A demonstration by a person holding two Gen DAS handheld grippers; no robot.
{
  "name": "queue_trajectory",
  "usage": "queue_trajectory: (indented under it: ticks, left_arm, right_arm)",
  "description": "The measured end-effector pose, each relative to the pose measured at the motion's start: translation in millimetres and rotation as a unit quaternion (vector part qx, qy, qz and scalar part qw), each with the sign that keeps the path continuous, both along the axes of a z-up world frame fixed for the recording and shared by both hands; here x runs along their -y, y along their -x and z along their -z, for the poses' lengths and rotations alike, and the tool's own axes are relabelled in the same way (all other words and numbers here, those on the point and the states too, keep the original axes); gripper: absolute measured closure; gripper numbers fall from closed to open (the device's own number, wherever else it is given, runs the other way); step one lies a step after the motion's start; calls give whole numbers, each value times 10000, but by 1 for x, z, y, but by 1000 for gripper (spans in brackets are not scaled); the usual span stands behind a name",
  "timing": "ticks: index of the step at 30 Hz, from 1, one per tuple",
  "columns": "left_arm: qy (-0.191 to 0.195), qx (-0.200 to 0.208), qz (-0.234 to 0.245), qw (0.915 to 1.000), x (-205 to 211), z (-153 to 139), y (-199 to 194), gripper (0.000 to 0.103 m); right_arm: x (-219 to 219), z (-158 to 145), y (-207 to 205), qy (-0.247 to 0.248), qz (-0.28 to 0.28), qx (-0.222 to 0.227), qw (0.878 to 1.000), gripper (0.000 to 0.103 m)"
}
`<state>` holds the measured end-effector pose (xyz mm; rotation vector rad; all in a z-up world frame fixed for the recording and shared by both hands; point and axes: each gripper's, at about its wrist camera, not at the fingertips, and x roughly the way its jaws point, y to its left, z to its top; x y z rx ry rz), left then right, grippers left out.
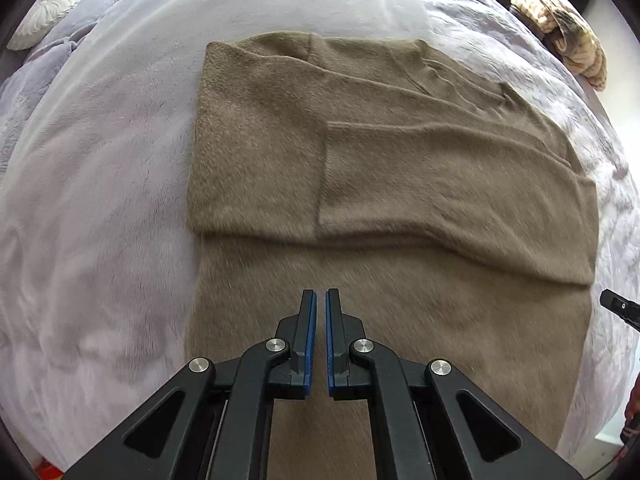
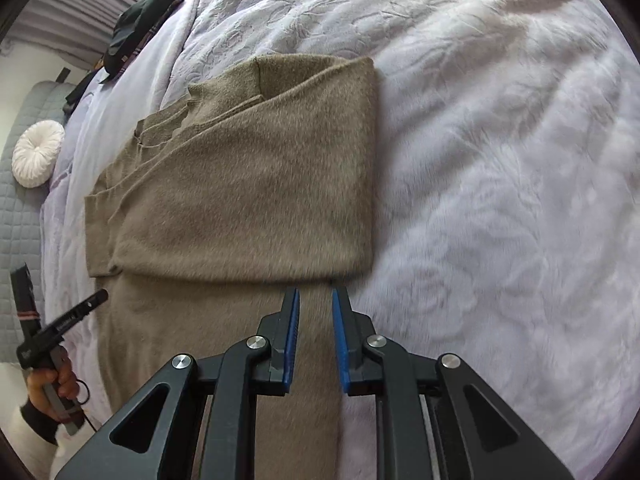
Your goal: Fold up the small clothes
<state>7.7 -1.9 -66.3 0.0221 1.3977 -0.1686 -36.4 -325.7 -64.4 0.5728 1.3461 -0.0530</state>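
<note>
- Left wrist view: the left gripper (image 1: 321, 300) points down over a fuzzy taupe knit sweater (image 1: 380, 168), blue pads drawn almost together with only a sliver between them, nothing pinched.
- The sweater lies flat on a pale lilac plush blanket (image 1: 100, 200), its upper part folded over the lower, with a sleeve laid across the fold.
- A round white pleated cushion (image 1: 46, 10) sits far upper left; a brown-and-cream heap of cloth (image 1: 560, 24) sits upper right.
- The tip of the right gripper (image 1: 618, 308) pokes in at the right edge.
- Right wrist view: the right gripper (image 2: 315, 300) hovers at the sweater's (image 2: 248, 184) right edge, jaws narrowly parted, no fabric caught.
- At lower left, a person's hand (image 2: 54, 384) grips the other tool's handle.
- Dark clothing (image 2: 148, 12) is piled at the top left.
</note>
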Motion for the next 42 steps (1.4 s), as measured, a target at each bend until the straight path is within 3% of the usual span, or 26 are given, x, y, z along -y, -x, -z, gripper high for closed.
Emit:
queue_trajectory:
  ticks: [6, 8, 10, 12, 26, 28, 30, 31, 32, 33, 34, 38, 42]
  left_arm:
    - [-22, -69, 31, 10000, 9, -19, 25, 98]
    - [-50, -69, 80, 9999, 8, -25, 33, 98]
    - [-162, -48, 121, 9998, 11, -32, 41, 98]
    - [-184, -65, 124, 9997, 16, -36, 44, 98]
    - [-254, -46, 95, 9996, 20, -49, 68, 98]
    - [-244, -51, 116, 9996, 20, -51, 72, 98]
    - [-246, -53, 109, 9996, 20, -52, 75, 98]
    - [-257, -56, 100, 9996, 19, -51, 76, 82]
    - [-280, -68, 82, 9996, 19, -52, 78, 15]
    - [-371, -119, 45, 9992, 19, -51, 79, 3]
    - [-445, 2, 17, 9990, 19, -52, 81, 1]
    - [-474, 45, 137, 9988, 22, -50, 83, 1]
    - [-422, 89, 72, 9990, 20, -50, 82, 1]
  right_arm:
    - [-9, -12, 19, -169, 140, -70, 9997, 82]
    - [-14, -17, 27, -207, 141, -73, 9997, 77]
    - [-18, -20, 31, -201, 136, -85, 9997, 64]
    - [-23, -25, 37, -236, 137, -95, 9996, 60]
    - [-49, -48, 50, -272, 12, 15, 9996, 51]
    - [-53, -51, 51, -276, -10, 37, 9996, 41]
    - [-56, -55, 52, -271, -40, 86, 9996, 38]
    - [-57, -55, 52, -272, -46, 94, 9996, 38]
    - [-58, -57, 53, -280, -55, 101, 9995, 37]
    - [-60, -57, 53, -280, -56, 109, 9995, 31]
    - [-61, -59, 54, -273, -67, 136, 9995, 24]
    - [-64, -63, 57, -233, -93, 213, 9995, 24]
    - [-69, -70, 58, -61, -170, 378, 9991, 16]
